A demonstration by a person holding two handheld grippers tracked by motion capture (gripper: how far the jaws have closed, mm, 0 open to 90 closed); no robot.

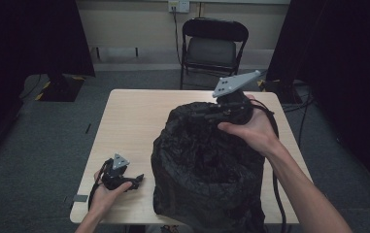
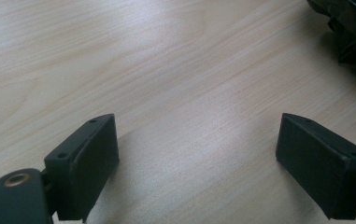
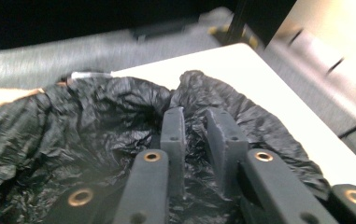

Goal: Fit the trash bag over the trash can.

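A large crumpled black plastic bag (image 1: 207, 165) stands on the right half of the light wooden table (image 1: 129, 121), its mouth facing up. My right gripper (image 1: 208, 114) is at the bag's far rim, held from the right. In the right gripper view its jaws (image 3: 196, 114) stand close together with a narrow gap, and a raised fold of the bag's rim (image 3: 185, 84) sits in and just beyond that gap; the pads do not visibly press it. My left gripper (image 1: 136, 180) rests low at the table's near left, open wide over bare wood (image 2: 196, 119).
A black folding chair (image 1: 214, 43) stands behind the table's far edge. Cables trail on the grey floor at the right (image 1: 299, 104). Dark curtains flank both sides. A corner of the bag (image 2: 353, 28) shows at the top right of the left gripper view.
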